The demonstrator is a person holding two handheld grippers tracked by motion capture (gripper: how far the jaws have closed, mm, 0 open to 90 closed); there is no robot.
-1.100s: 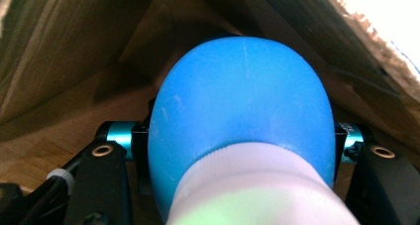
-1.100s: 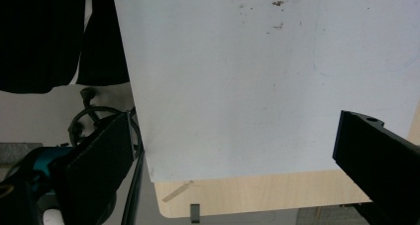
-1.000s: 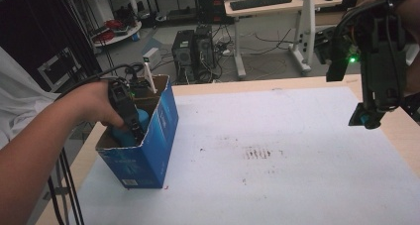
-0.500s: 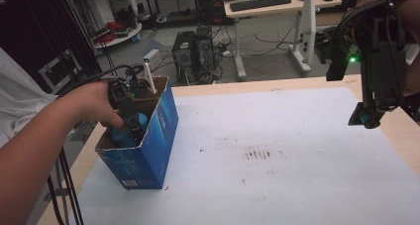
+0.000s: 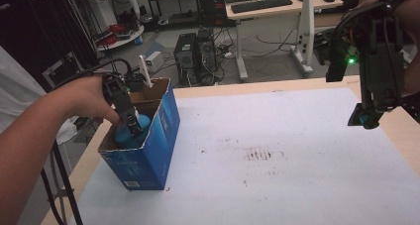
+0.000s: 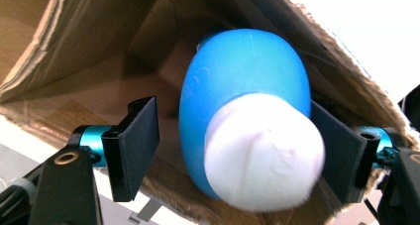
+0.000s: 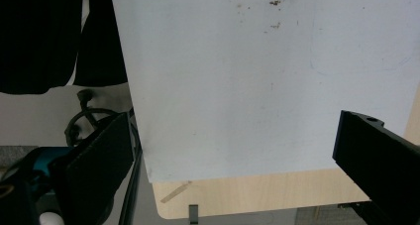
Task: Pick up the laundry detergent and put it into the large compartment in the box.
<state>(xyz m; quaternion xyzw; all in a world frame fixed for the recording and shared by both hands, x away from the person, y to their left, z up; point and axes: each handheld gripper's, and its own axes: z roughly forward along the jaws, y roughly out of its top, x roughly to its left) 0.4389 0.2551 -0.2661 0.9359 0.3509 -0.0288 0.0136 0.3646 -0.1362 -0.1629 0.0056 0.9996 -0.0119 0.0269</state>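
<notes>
A blue cardboard box stands open-topped at the table's left edge. Inside it lies a blue bottle with a white cap, cap end toward the camera. My left gripper reaches down into the box. In the left gripper view its jaws straddle the bottle, open; the right pad is against the bottle and the left pad stands off it. My right gripper hangs above the table's right side, wide open and holding nothing.
A white sheet covers most of the wooden table and carries dark smudges near its middle. A white stick pokes up from the box's far end. Computer towers and a desk stand beyond the table.
Hardly anything. The left gripper stays in the box around the bottle, and the right gripper hovers in the same spot.
</notes>
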